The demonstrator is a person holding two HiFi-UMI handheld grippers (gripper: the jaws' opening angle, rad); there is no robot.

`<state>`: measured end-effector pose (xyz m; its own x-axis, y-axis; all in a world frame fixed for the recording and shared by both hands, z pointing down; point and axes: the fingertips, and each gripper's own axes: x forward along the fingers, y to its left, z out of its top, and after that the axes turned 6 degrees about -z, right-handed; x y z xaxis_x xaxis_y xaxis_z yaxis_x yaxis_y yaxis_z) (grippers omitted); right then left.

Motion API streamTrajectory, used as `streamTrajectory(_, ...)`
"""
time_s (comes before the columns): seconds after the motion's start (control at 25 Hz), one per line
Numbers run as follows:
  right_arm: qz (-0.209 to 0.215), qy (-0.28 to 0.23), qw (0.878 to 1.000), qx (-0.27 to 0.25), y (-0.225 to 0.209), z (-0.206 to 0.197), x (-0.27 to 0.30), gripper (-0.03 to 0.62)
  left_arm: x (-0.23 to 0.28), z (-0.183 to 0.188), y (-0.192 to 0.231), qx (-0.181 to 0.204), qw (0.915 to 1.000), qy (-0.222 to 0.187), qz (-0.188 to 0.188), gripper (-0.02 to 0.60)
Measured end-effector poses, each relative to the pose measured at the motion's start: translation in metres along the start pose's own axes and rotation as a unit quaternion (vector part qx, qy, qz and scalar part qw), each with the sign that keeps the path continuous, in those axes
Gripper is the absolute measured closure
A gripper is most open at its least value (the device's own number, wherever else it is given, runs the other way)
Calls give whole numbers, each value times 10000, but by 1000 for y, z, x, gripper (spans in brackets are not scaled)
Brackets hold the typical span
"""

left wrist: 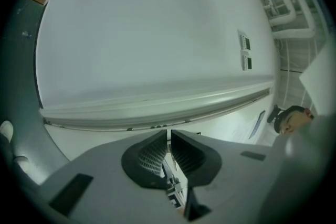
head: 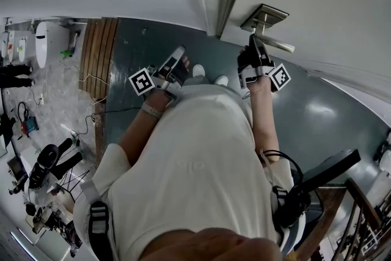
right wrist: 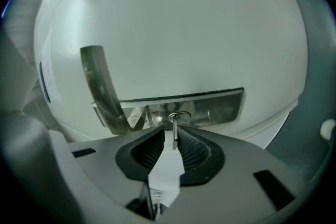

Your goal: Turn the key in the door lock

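My right forearm (head: 263, 122) reaches straight ahead. My left forearm (head: 135, 131) angles in from the left, held lower and nearer my body. Each wrist carries a cube printed with a black-and-white square marker pattern: the left cube (head: 142, 81) and the right cube (head: 280, 76).

My left claw (left wrist: 168, 134) is pressed together with nothing in it, pointing roughly level at a plain pale wall (left wrist: 147, 34).

My right claw (right wrist: 171, 132) is held level at the door (head: 330, 3), its jaws narrowly apart around the key (right wrist: 174, 135). The key stands edge-on between the pads. The right pad lies against it and a sliver of light shows on the left.

The key sits in the lock plate (right wrist: 215, 106), a brushed metal strip on the door. The lever handle (right wrist: 98, 81) is just left of it.
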<state>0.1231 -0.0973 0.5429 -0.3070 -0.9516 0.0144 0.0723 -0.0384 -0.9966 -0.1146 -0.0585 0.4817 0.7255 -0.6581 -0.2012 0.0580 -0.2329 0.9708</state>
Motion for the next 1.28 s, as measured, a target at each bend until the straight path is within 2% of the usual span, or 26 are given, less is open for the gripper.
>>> streamTrajectory(0.12, -364, 292, 9919, -1181, 6, 0, -15, 493, 2, -2, 2, -27, 10000, 34, -1, 571)
streamTrajectory(0.2, -682, 408, 9751, -2070, 7, 4, -28, 486, 4, -3, 4, -45, 10000, 57, 3, 571)
streamTrajectory(0.24, -853, 467, 9597, -2638, 8, 6, -35, 480, 4, -4, 5, -50, 10000, 69, 1, 571)
streamTrajectory(0.28, -987, 532, 9374, -3296, 10, 7, -40, 479, 5, -4, 6, -57, 10000, 80, -3, 571)
streamTrajectory(0.32, -1092, 606, 9069, -4023, 12, 7, -45, 477, 6, -5, 7, -70, 9999, 87, -6, 571)
streamTrajectory(0.36, -1195, 691, 8664, -4799, 13, 6, -48, 476, 6, -6, 8, -84, 9999, 90, -7, 571)
streamTrajectory(0.4, -1293, 789, 8158, -5582, 13, 3, -52, 474, 7, -6, 9, -99, 9999, 90, -8, 571)
streamTrajectory(0.52, -1474, 1050, 6379, -7486, 10, -12, -56, 468, 9, -6, 11, -141, 9999, 82, -21, 571)
streamTrajectory(0.64, -1691, 1052, 4630, -8637, 7, -23, -53, 468, 8, -7, 12, -156, 9998, 76, -10, 571)
streamTrajectory(0.68, -1728, 1020, 4128, -8885, 6, -26, -51, 468, 7, -7, 11, -155, 9999, 68, -2, 571)
streamTrajectory(0.72, -1718, 1001, 3727, -9064, 5, -30, -48, 468, 6, -6, 11, -153, 9999, 54, 8, 571)
streamTrajectory(0.76, -1687, 1007, 3425, -9188, 3, -34, -43, 468, 5, -5, 10, -145, 9999, 37, 15, 571)
streamTrajectory(0.84, -1677, 1033, 2997, -9335, -4, -40, -34, 468, 2, -3, 9, -124, 9999, 13, 14, 571)
streamTrajectory(0.92, -1767, 968, 2710, -9413, -8, -38, -26, 468, 0, -2, 6, -117, 9999, -18, 14, 571)
streamTrajectory(0.96, -1814, 921, 2640, -9428, -10, -36, -22, 468, -1, -2, 6, -108, 9999, -40, 19, 571)
streamTrajectory(1.12, -1900, 813, 2616, -9428, -13, -27, -8, 468, -7, 1, 3, -78, 9998, -159, 43, 571)
streamTrajectory(1.28, -2027, 568, 2493, -9453, -7, -22, 1, 468, -12, 4, 1, -40, 9997, -231, 67, 571)
